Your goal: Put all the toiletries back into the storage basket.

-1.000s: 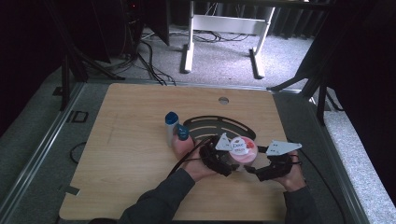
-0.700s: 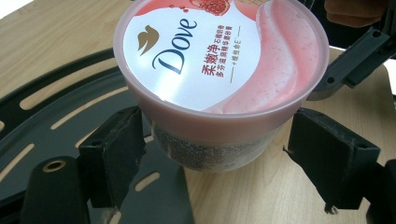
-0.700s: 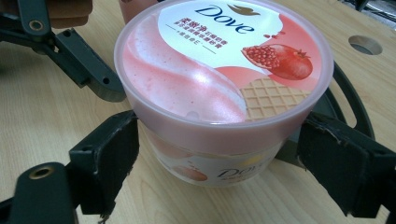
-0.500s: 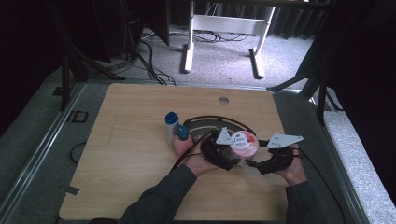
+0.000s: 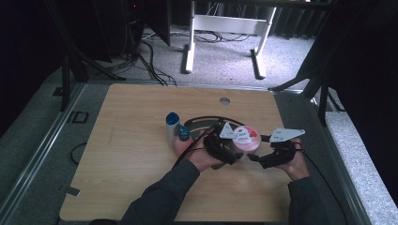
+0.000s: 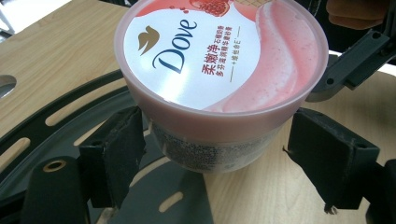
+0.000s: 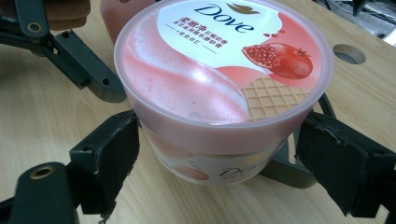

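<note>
From left to right: the left hand-held gripper (image 5: 233,151), jaws apart, flanks the upright pink Dove tub (image 5: 246,138) standing on the worktop (image 5: 131,154) partly over a black slotted plate (image 5: 197,126), while the right hand-held gripper (image 5: 257,157), likewise open, brackets it from the opposite side.

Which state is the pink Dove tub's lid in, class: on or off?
On. The lid sits flush over the tub, its rim overhanging the wall all round; no gap shows in either gripper view.
</note>
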The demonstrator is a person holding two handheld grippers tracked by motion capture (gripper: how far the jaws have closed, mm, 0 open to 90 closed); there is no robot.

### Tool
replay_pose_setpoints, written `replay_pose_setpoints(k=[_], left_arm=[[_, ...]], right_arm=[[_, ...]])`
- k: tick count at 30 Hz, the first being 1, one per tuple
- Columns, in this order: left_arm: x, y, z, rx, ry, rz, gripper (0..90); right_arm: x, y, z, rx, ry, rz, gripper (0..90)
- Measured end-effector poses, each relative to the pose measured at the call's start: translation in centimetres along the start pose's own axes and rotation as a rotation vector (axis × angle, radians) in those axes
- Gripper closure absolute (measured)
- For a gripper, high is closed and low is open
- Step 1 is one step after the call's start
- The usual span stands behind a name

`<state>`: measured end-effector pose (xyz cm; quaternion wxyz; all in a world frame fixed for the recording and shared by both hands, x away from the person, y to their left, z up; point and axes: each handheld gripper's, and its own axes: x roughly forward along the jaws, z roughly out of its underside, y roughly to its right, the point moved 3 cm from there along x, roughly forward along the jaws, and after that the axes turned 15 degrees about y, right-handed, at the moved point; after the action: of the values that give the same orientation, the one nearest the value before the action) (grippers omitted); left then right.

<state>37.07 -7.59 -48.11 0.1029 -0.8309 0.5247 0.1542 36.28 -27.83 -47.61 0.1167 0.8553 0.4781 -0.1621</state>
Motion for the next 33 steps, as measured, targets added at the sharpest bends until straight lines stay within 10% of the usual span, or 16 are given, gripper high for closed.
replay_pose_setpoints(k=[33], left_arm=[[2.5, -2.7, -0.1, 0.004, -0.007, -0.064, 19.1]], right_arm=[[1.9, 3.5, 0.1, 0.035, -0.036, 0.031, 14.6]])
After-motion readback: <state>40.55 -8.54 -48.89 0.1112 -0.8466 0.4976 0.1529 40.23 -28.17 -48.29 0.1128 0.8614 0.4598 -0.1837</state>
